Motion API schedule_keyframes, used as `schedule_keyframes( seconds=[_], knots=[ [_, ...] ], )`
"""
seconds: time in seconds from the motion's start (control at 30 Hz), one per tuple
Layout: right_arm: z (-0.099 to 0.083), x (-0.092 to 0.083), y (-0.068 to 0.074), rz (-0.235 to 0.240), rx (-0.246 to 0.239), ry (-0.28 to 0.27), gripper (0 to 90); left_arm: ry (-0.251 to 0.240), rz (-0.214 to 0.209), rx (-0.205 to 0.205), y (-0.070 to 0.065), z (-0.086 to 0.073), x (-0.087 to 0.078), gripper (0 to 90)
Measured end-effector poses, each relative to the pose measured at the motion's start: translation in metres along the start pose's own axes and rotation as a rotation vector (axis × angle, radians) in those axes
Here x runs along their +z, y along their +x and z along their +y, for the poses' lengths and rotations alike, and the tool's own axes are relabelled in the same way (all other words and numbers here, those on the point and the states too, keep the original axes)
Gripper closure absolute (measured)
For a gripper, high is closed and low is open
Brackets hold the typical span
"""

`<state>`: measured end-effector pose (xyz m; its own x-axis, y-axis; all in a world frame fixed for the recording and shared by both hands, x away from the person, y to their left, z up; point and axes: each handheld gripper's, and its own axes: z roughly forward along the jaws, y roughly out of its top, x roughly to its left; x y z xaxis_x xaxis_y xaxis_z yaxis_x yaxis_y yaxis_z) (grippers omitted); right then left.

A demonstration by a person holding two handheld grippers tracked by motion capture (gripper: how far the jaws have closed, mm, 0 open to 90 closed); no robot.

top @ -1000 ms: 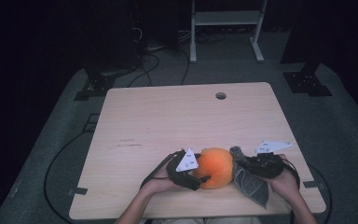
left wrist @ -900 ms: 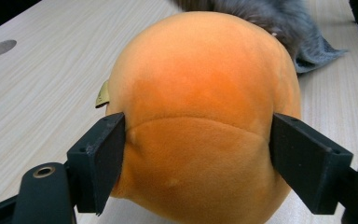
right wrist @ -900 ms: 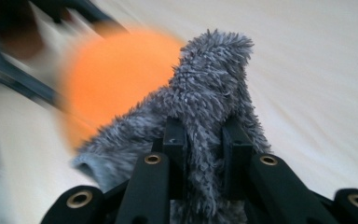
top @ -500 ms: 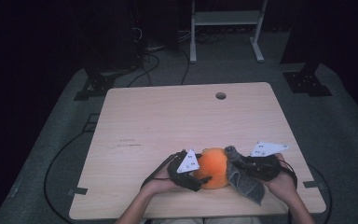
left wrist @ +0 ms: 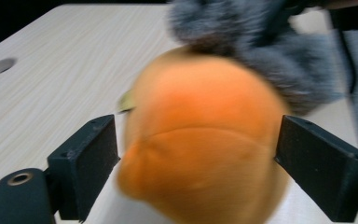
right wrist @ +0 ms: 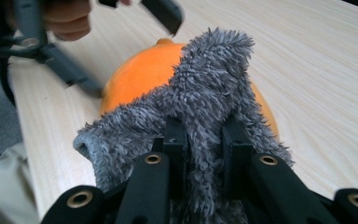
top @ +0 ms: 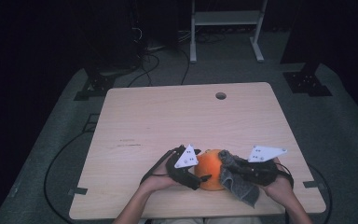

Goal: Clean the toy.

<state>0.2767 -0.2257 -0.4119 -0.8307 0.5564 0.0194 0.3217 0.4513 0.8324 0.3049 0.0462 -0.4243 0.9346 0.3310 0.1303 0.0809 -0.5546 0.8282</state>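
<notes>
Jaws: your left gripper (top: 200, 173) has just been opening, pads seemingly clear of the orange (left wrist: 205, 144); right gripper (right wrist: 204, 135) pinches the grey cloth (right wrist: 205, 98). Wiping may roll it off the worktop's (top: 168, 116) near edge.

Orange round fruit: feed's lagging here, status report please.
Left gripper just opened, straddling orange round fruit. Right gripper shut on grey fluffy cloth, wiping it. Nothing in the way.

Orange ball (top: 210, 168) under fuzzy grey cloth (top: 237, 179)

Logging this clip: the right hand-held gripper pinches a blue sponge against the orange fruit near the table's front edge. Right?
Not quite: the right hand-held gripper pinches a grey fluffy cloth, not a blue sponge, against the orange fruit. The right gripper view shows it.
</notes>
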Motion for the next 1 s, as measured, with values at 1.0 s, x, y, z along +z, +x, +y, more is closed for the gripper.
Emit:
schedule_keyframes(
  seconds=[1.0],
  knots=[
    [-0.010,-0.012,-0.016,-0.007,0.042,-0.010,75.2,0.023,-0.129,-0.106,-0.004,-0.006,0.016,17.8]
  ],
)
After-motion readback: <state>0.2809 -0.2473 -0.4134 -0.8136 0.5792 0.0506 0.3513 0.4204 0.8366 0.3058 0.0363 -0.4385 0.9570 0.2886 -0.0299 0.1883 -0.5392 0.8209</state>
